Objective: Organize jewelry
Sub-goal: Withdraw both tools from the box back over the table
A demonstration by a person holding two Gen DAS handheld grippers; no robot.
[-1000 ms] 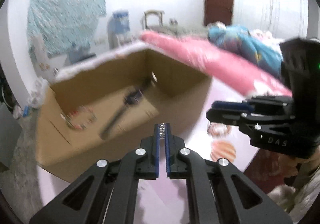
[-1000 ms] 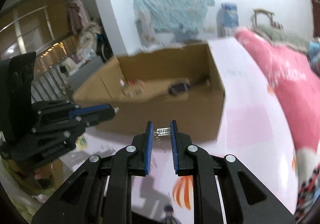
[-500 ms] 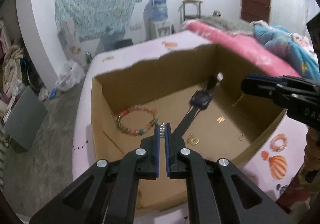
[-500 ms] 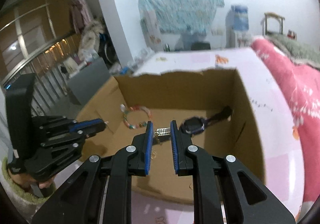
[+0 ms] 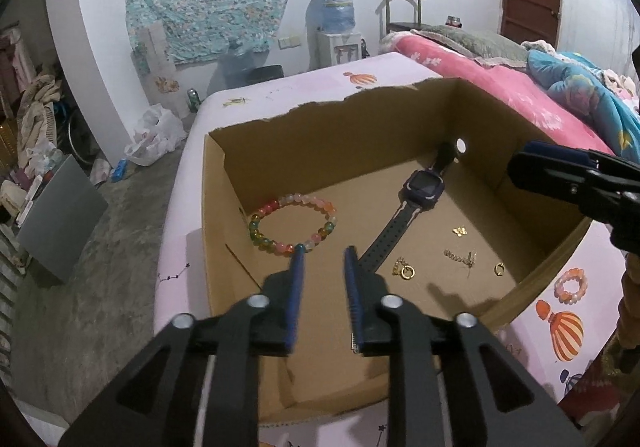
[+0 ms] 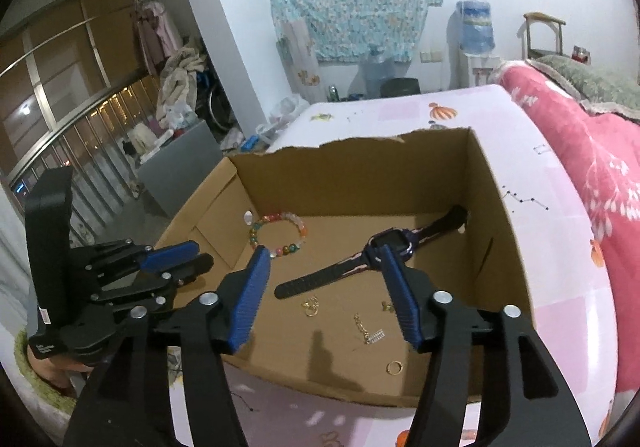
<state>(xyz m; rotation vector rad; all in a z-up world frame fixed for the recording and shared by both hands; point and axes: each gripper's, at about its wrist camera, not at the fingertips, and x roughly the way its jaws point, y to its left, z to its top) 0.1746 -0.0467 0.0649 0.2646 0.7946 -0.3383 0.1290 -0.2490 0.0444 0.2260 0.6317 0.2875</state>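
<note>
The jewelry lies on the floor of a brown cardboard box (image 5: pixel 328 143) with a torn back edge. A small silver chain piece (image 6: pixel 370 331) rests on the cardboard just under my right gripper (image 6: pixel 326 291). Near it are a gold ring (image 6: pixel 394 368) by the front wall, a gold clasp piece (image 6: pixel 310 307) and a tiny gold flower (image 5: pixel 460 231). A dark watch (image 5: pixel 404 219) lies slanted across the middle, its far strap end up against the back corner. A bead bracelet (image 5: pixel 294 223) in red, green, pink and white lies flat on the left side, well apart from the gold bits.

My right gripper is above the box with its blue pads spread wide and opening more. Nothing is between them. I have let go.

My left gripper (image 5: pixel 323 287) is over the front left part of the box. Its pads are apart and opening too, with nothing pinched between them. A tiny silver bit (image 5: pixel 354 343) shows at the inner edge of the right finger, low down; I cannot tell if it is stuck there.

The box sits on a pink sheet (image 6: pixel 560 215) with balloon pictures. One more small bead ring (image 5: pixel 571 285) lies on the sheet outside the box, on the right. A pink flowered blanket (image 6: pixel 600 167) is past that.
</note>
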